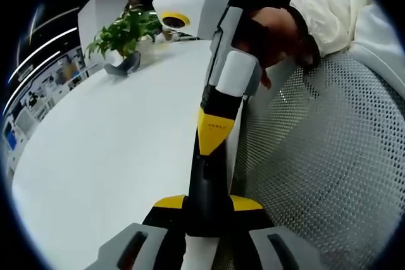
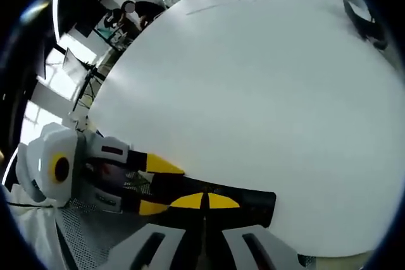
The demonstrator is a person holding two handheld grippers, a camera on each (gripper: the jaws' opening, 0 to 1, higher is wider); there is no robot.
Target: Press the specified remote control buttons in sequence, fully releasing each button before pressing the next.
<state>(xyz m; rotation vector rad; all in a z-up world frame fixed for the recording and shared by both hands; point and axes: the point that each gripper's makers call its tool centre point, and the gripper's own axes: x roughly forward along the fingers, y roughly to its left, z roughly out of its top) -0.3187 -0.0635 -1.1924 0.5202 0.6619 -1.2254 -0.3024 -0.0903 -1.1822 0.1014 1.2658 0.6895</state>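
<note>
The remote control (image 1: 205, 184), a slim black bar, was held at the counter's near edge rather than lying on it. In the left gripper view it rose straight up from between the left gripper (image 1: 209, 204), whose 2 yellow-tipped jaws were clenched on its lower end. In the right gripper view the same remote control (image 2: 253, 203) ran crosswise, with the left gripper (image 2: 158, 186) grasping its left end from the side.

The right gripper (image 2: 204, 202) had its 2 yellow tips pressed together with no gap, and they sat against the top face of the remote control near its middle. Which button lay under them could not be told. From the left gripper view, the right gripper (image 1: 212, 132) came down from above as a single closed yellow point meeting the remote control's far end, with its white body higher up.

A hand (image 1: 273, 30) gripped that white body, and a pale sleeve (image 1: 345, 4) ran off to the upper right. Beside the remote control stood a grey mesh chair back (image 1: 329, 169), just off the edge of the broad white counter (image 1: 126, 137). At the counter's far side stood a leafy potted plant (image 1: 123, 33). Beyond it were shelves and windows, too blurred to read.
</note>
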